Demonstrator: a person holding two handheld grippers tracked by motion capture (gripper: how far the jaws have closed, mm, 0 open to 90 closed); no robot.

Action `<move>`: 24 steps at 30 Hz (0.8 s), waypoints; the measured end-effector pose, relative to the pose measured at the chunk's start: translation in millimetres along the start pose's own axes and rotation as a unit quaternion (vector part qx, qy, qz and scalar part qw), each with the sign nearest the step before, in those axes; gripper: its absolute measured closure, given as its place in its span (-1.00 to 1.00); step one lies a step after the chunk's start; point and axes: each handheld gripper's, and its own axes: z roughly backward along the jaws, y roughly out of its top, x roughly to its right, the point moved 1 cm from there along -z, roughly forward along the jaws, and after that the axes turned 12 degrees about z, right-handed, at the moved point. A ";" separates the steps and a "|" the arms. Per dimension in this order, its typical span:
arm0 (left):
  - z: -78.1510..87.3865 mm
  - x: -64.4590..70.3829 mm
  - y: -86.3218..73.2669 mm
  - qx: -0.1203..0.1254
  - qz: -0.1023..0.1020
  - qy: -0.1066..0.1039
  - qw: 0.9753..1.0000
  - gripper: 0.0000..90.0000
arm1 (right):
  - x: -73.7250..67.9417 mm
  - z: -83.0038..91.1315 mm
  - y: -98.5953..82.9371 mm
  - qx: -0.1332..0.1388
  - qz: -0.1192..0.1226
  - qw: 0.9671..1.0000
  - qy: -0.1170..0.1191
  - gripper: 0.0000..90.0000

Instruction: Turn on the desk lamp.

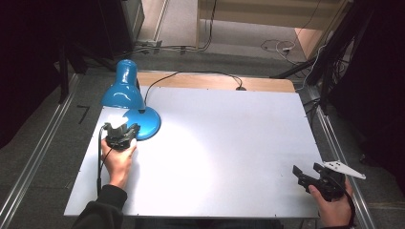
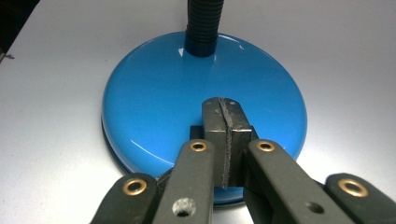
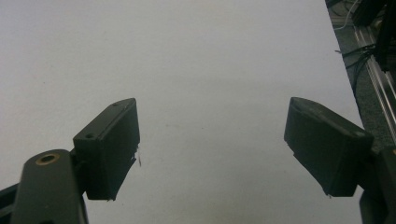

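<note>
A blue desk lamp [image 1: 125,85] stands at the table's far left, its shade bent down over its round blue base [image 1: 145,122]. My left gripper [image 1: 122,133] hovers at the base's near edge, its jaws pressed together with nothing between them. In the left gripper view the shut gripper [image 2: 226,109] sits over the glossy base [image 2: 159,93], with the black flexible neck [image 2: 203,23] rising behind. My right gripper [image 1: 305,172] rests near the table's front right corner. In the right gripper view that gripper [image 3: 212,140] stands wide open above bare white table.
The white table top [image 1: 219,143] has a wooden strip along its far edge. The lamp's black cord [image 1: 191,74] runs across that strip. Metal rails flank both sides of the table. Cables lie on the floor behind.
</note>
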 end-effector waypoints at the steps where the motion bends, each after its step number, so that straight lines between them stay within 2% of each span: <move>1: 0.5 -0.4 0.3 0.002 0.003 -0.001 1.000 1.00 | 0.1 0.0 0.0 0.001 0.000 1.000 0.000 -0.63; 6: 5.8 -1.4 2.3 0.008 0.013 -0.009 1.000 1.00 | 0.4 0.0 -0.1 0.000 0.000 1.000 0.001 -0.63; 11: 11.6 0.1 1.7 0.001 0.014 -0.011 1.000 0.99 | 0.0 0.8 0.1 0.001 -0.001 1.000 0.001 -0.63; 21: 24.7 -2.2 -4.2 -0.001 0.007 -0.009 1.000 0.48 | -0.2 2.2 -0.2 0.001 0.000 1.000 0.001 -0.63; 22: 26.2 -2.7 -4.8 -0.001 0.008 -0.010 1.000 0.48 | -0.2 2.2 -0.2 0.001 0.000 1.000 0.001 -0.63; 23: 27.7 -3.0 -5.1 0.000 0.010 -0.011 1.000 0.32 | -0.1 2.4 -0.2 0.002 0.001 1.000 0.002 -0.63; 24: 29.2 -3.3 -5.2 0.000 0.012 -0.013 1.000 0.32 | -0.1 2.4 -0.2 0.002 0.001 1.000 0.002 -0.63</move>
